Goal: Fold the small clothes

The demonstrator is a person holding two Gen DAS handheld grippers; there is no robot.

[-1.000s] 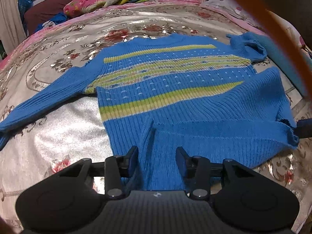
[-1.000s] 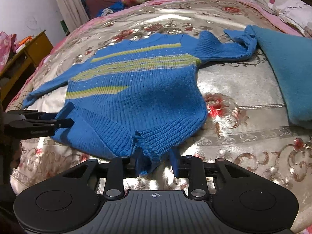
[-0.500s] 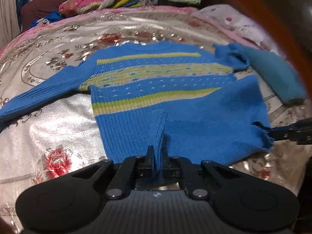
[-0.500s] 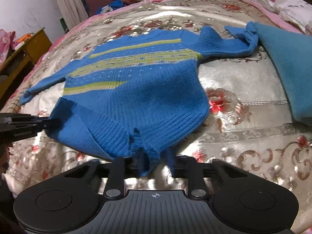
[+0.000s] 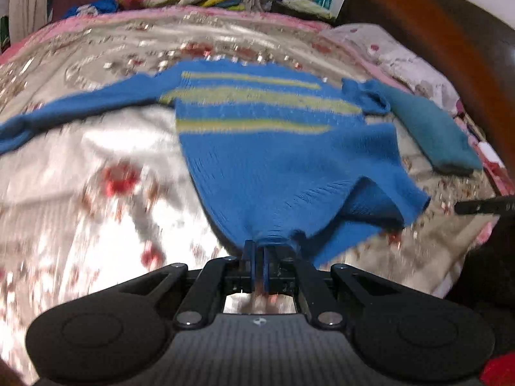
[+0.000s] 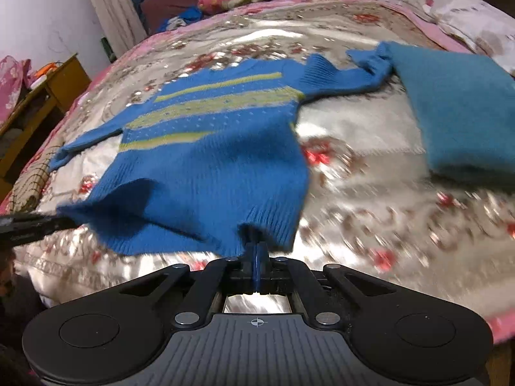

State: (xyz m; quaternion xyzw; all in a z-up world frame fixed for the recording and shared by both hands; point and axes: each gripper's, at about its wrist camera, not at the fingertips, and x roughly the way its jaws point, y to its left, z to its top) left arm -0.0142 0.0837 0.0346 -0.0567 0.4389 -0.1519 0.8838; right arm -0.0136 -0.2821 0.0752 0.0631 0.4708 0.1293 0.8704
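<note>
Both claws, open over the hem a second ago, have clenched on it: left claw (image 5: 257, 254) and right claw (image 6: 256, 251) lift the sweater (image 5: 273, 148) off the bed (image 5: 96, 160), so folding can begin.

Bedspread (image 5: 106, 173) smeared by blur — sweater (image 5: 273, 160) hem hidden under itself.

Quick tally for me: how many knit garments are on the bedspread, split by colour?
Blue sweater with yellow-green stripes: 1
Plain teal garment, folded: 1
Total: 2
</note>
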